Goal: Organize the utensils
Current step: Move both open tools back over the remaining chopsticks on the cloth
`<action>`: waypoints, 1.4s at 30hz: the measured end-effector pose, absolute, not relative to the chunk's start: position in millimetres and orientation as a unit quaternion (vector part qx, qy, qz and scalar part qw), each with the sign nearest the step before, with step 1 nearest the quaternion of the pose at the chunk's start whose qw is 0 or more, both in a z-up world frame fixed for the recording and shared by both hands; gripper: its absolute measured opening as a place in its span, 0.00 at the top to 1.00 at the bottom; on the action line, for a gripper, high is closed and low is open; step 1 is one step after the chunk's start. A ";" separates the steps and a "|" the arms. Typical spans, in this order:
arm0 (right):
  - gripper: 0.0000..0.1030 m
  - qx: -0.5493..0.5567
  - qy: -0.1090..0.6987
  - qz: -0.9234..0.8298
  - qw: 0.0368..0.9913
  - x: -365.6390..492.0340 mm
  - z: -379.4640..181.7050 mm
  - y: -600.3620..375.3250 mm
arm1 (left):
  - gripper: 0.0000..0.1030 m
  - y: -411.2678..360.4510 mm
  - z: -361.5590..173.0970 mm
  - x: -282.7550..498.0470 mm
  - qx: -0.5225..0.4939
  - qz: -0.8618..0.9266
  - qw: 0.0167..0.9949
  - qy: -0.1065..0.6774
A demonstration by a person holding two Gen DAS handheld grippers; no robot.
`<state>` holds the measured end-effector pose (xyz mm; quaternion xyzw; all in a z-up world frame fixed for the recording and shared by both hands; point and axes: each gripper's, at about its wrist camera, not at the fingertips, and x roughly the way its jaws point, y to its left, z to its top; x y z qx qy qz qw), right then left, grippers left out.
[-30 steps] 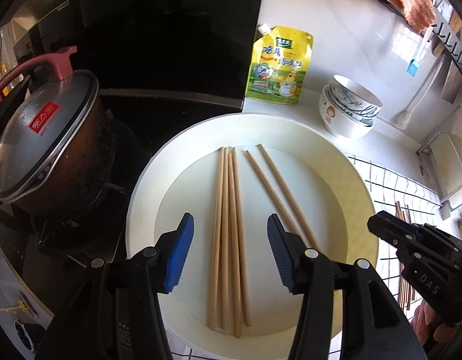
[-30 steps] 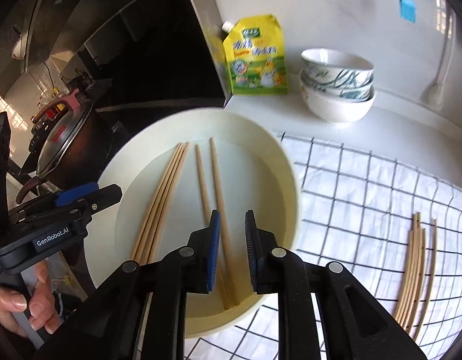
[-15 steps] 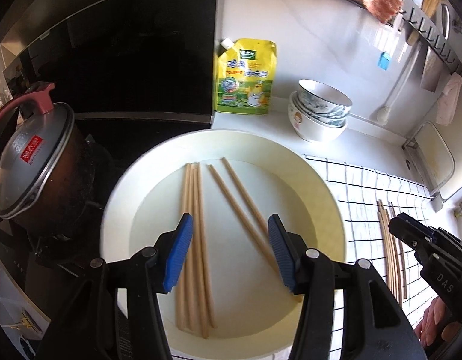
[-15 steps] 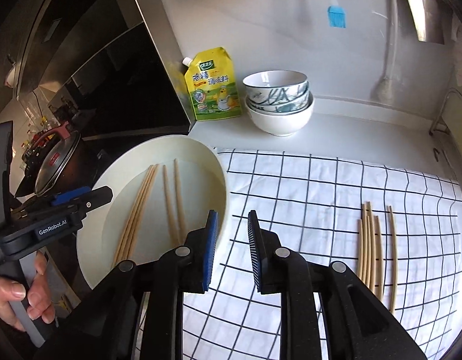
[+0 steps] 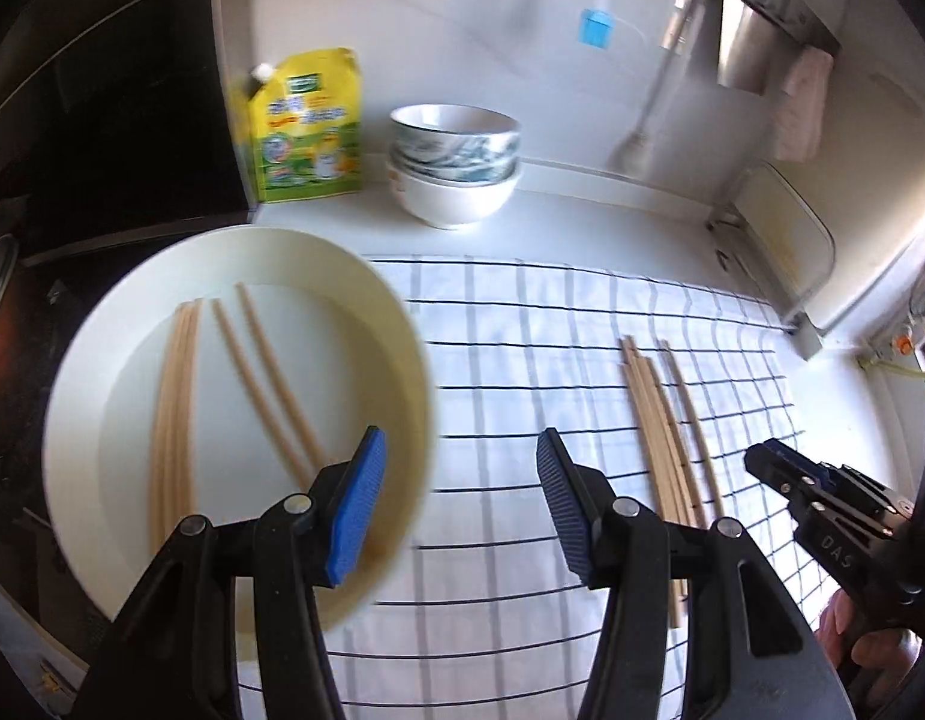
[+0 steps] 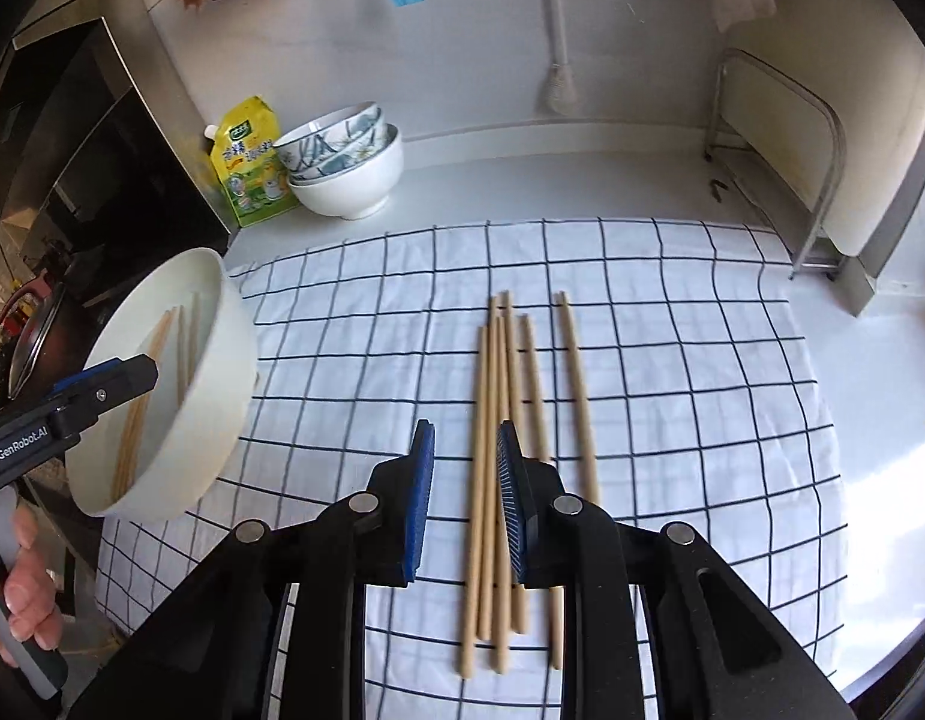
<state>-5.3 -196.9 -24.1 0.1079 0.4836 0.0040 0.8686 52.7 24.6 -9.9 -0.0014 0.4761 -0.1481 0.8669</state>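
Five pale wooden chopsticks (image 5: 234,396) were seen lying in the round cream plastic basin (image 5: 402,360), at nine o'clock in the left wrist view. The left gripper (image 5: 456,501) was held with its blue pads wide apart and empty. The right gripper (image 6: 465,498) was hovering with jaws narrowly parted, gripping nothing, above the wooden chopsticks on the cloth (image 6: 504,408), laid at twelve o'clock on the white black-checked cloth (image 6: 672,360).

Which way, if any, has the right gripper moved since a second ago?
Yes. The right gripper moved rightward, from over the cream bowl to above the chopsticks on the cloth.
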 end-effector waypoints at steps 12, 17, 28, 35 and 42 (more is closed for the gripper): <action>0.79 0.124 0.508 -0.016 0.852 -21.6 -71.4 -254.7 | 0.46 -59.0 -37.5 34.7 0.048 -0.182 0.845 0.501; 0.77 0.121 0.515 -0.004 0.848 -18.1 -84.1 -257.1 | 0.46 -74.2 -57.4 32.2 0.054 -0.184 0.834 0.518; 0.76 0.085 0.532 0.011 0.843 -15.4 -99.8 -251.8 | 0.43 -90.4 -99.0 28.9 0.052 -0.177 0.814 0.550; 0.76 0.058 0.535 0.016 0.843 -13.6 -106.9 -242.8 | 0.40 -88.8 -108.0 26.6 0.034 -0.172 0.817 0.549; 0.76 0.071 0.529 0.000 0.846 -15.2 -109.6 -253.0 | 0.39 -93.4 -117.9 30.2 0.028 -0.156 0.817 0.555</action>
